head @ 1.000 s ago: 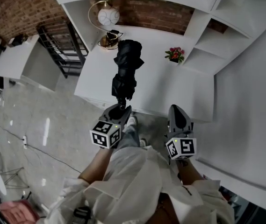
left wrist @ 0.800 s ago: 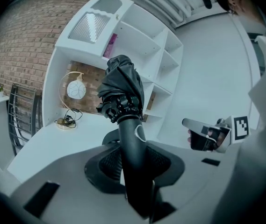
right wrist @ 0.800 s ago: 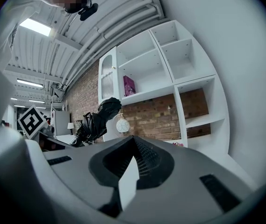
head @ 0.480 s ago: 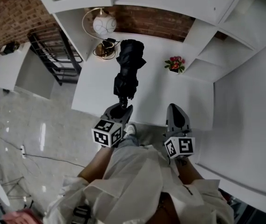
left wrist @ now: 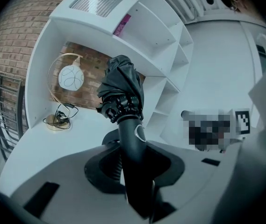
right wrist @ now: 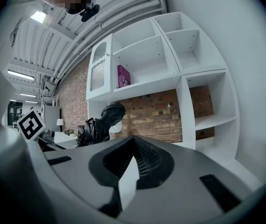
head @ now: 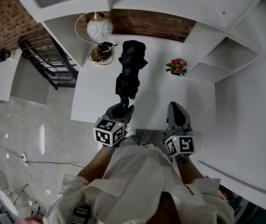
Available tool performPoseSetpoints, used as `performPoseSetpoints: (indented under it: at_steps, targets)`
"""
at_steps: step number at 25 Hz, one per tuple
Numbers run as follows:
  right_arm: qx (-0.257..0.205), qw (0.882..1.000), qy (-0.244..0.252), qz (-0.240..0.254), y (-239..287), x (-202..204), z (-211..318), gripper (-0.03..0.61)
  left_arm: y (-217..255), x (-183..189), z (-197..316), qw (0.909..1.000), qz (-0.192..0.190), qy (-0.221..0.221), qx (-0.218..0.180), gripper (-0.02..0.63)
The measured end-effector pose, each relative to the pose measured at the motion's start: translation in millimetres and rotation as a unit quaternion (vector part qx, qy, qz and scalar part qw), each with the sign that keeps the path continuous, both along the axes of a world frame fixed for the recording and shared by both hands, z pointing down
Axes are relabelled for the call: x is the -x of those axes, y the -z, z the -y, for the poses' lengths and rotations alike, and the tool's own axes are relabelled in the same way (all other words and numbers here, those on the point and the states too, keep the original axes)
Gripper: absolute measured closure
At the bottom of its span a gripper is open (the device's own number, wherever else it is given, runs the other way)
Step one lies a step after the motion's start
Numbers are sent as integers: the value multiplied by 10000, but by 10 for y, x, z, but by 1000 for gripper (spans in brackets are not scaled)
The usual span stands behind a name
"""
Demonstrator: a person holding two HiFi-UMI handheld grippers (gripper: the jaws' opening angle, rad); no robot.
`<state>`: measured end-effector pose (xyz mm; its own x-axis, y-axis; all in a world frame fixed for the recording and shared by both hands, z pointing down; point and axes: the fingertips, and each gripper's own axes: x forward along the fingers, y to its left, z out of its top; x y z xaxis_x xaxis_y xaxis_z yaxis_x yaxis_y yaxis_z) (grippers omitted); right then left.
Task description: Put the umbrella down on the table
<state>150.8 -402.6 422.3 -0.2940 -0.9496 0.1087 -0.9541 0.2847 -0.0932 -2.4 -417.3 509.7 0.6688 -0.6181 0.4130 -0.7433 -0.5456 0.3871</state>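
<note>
The left tool (head: 122, 110) grips the folded black umbrella (head: 130, 69) by its handle, jaws clamped on the shaft. The umbrella points away from the person, over the white tabletop (head: 156, 94), between a globe lamp (head: 99, 29) and a small flower pot (head: 176, 67). The right tool (head: 176, 112) hovers at the tabletop's near edge, jaws closed on nothing.
</note>
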Motion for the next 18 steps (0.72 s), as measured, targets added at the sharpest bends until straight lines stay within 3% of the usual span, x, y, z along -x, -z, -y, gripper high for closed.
performPoseSetpoints:
  at_steps: [18]
  targets:
    - [420, 9987, 292, -63, -405, 20, 430, 561, -379, -175, 221, 9984, 110, 70, 549, 497]
